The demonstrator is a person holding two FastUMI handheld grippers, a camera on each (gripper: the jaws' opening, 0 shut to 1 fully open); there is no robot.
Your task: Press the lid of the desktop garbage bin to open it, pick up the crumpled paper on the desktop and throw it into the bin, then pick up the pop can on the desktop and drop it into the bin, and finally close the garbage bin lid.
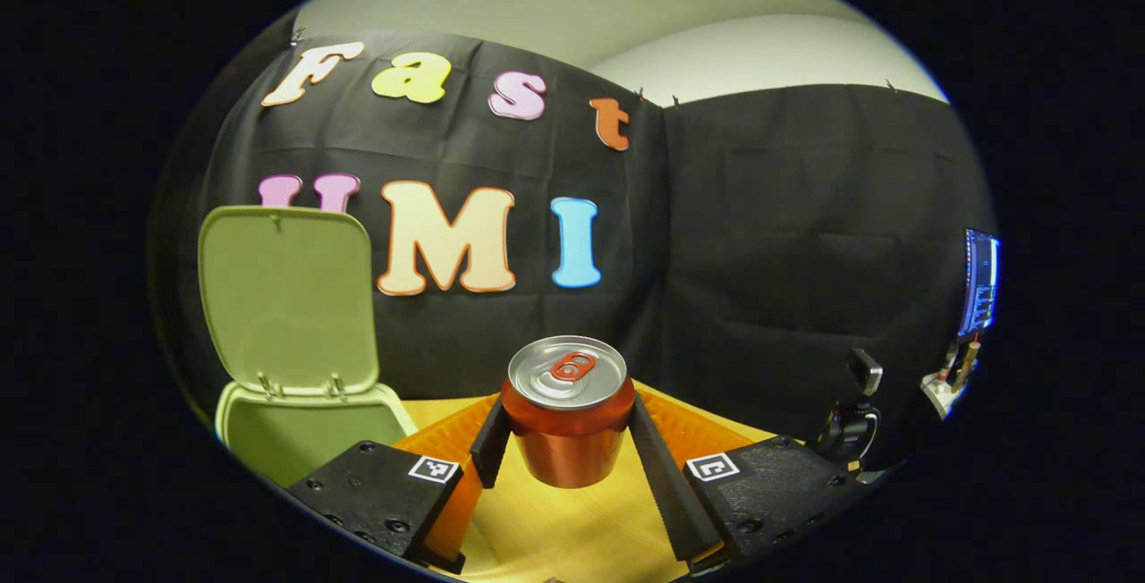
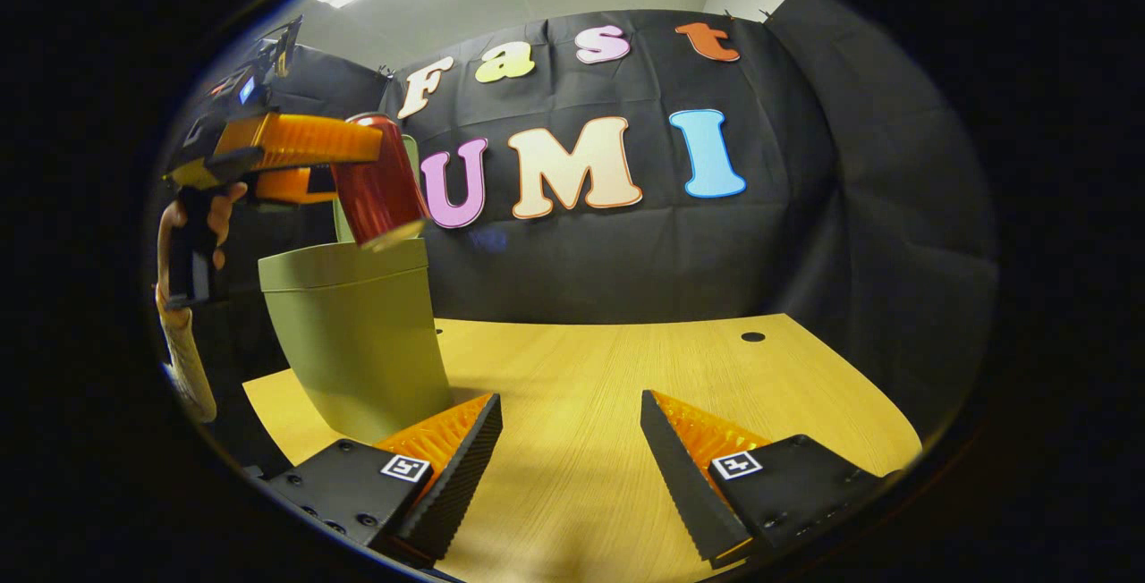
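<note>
The left gripper (image 1: 567, 440) has its jaws clamped on the red pop can (image 1: 569, 426), one finger pressed to each side of the can's body, the can upright with its silver top and pull tab facing up, lifted clear of the wooden desktop (image 1: 572, 529) below the fingers. Ahead and to the left of these jaws stands the green garbage bin (image 1: 295, 431), its lid (image 1: 286, 297) raised upright on its hinges.

The right gripper (image 2: 571, 440) hangs low over the desktop with its jaws spread apart and nothing between them. Just left of its left finger stands the bin; above the bin's rim a hand (image 2: 210, 207) holds the other gripper with the can tilted
</note>
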